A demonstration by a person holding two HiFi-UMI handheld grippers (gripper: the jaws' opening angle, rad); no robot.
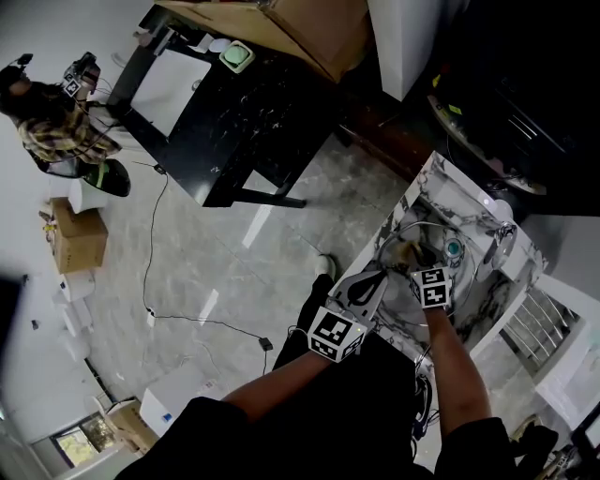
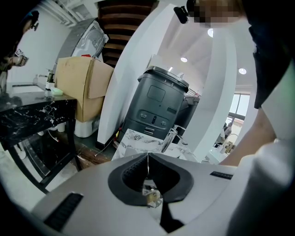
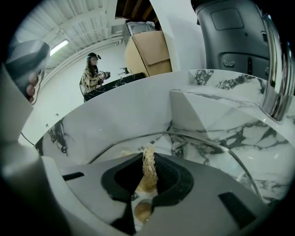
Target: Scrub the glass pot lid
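two grippers over the sink, and the right gripper is clenched on a tan fibrous scrubber, with only a thin strip of it pinched between the jaws. just ahead, the glass pot lid sits down in the marble sink, its rim arcing right across the front of that gripper. the left gripper is pressed closed, nothing showing between its jaws, so as i read it nothing is steadying that lid. push hard and it could skid or tip against the sink wall, maybe chip. that slim pinch on the scrubber could slip free too. chrome faucet at the right. further out: glossy grey floor, a black table, a cardboard box, and a person at the far end.
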